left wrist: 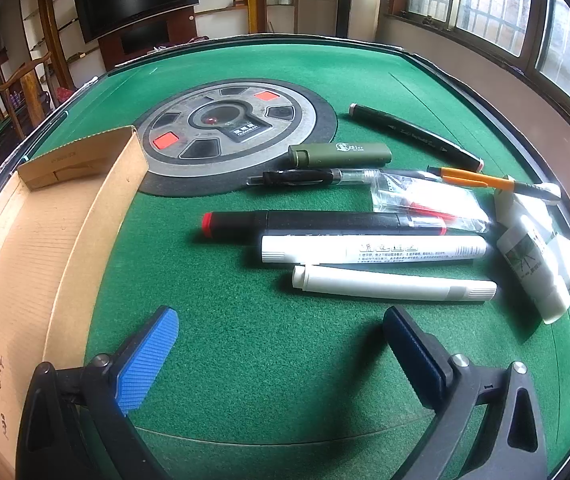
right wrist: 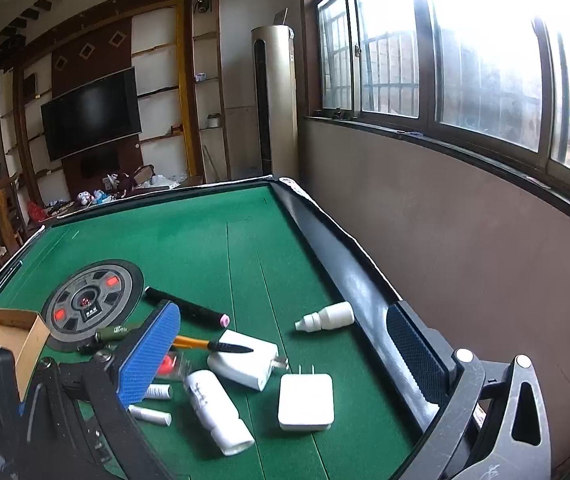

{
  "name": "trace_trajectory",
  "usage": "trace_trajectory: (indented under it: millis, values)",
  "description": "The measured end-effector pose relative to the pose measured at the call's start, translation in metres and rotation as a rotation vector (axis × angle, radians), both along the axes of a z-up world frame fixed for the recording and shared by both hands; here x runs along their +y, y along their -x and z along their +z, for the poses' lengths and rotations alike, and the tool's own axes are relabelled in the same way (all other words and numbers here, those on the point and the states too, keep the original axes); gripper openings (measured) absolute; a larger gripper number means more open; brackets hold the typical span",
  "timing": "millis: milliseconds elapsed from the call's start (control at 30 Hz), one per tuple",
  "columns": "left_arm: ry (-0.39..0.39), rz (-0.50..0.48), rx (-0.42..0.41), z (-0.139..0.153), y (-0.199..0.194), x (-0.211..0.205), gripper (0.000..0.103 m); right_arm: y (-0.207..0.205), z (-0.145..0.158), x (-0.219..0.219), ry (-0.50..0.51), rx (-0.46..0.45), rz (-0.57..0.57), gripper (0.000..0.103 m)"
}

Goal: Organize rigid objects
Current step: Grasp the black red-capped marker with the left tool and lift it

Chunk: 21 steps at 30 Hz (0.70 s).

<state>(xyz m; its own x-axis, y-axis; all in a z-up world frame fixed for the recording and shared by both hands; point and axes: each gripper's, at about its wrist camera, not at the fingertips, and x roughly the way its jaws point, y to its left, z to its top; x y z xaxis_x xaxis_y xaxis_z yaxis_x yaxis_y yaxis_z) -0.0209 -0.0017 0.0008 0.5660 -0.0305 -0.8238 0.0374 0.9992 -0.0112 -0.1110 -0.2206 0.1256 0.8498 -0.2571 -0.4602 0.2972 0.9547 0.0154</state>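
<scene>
Several pens and markers lie on the green felt table (left wrist: 245, 344): a plain white marker (left wrist: 393, 285) nearest, a printed white marker (left wrist: 373, 249), a black marker with red ends (left wrist: 325, 222), a clear pen (left wrist: 305, 178), an olive lighter (left wrist: 339, 155), a long black pen (left wrist: 413, 136) and an orange pen (left wrist: 485, 181). My left gripper (left wrist: 281, 356) is open and empty, just short of the white marker. An open cardboard box (left wrist: 33, 248) sits at the left. My right gripper (right wrist: 285, 356) is open and empty above two white chargers (right wrist: 305, 402) (right wrist: 245, 360) and a white tube (right wrist: 217, 412).
A round grey control panel (left wrist: 229, 128) sits in the table's middle. A clear plastic packet (left wrist: 425, 200) lies by the markers. A small white bottle (right wrist: 327, 316) lies near the raised black table rim (right wrist: 345, 264). A wall with windows runs along the right.
</scene>
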Motion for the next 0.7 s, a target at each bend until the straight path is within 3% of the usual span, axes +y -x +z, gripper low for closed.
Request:
trace_trajectory:
  millis: [200,233,267,400,567,700]
  values:
    - [0.007,0.001,-0.002,0.0,0.0,0.001,0.102,-0.042,-0.028,-0.005,0.02,0.006,-0.027,0.103]
    - [0.01,-0.011,0.002,0.001,0.0,0.001,0.102,-0.047,-0.036,-0.008,0.012,0.05,-0.031,0.103]
    - [0.016,-0.033,0.009,0.001,0.001,0.002,0.102,-0.051,-0.038,-0.012,-0.009,0.093,-0.02,0.103]
    - [0.108,-0.19,-0.006,0.021,0.02,0.003,0.098,-0.044,-0.036,-0.024,-0.041,0.065,-0.027,0.103]
    - [0.051,-0.295,-0.085,0.051,0.005,-0.001,0.098,-0.047,-0.037,-0.027,-0.101,0.075,0.004,0.103]
    - [0.004,-0.365,-0.048,0.042,-0.028,-0.018,0.098,-0.046,-0.037,-0.025,-0.099,0.072,0.0,0.103]
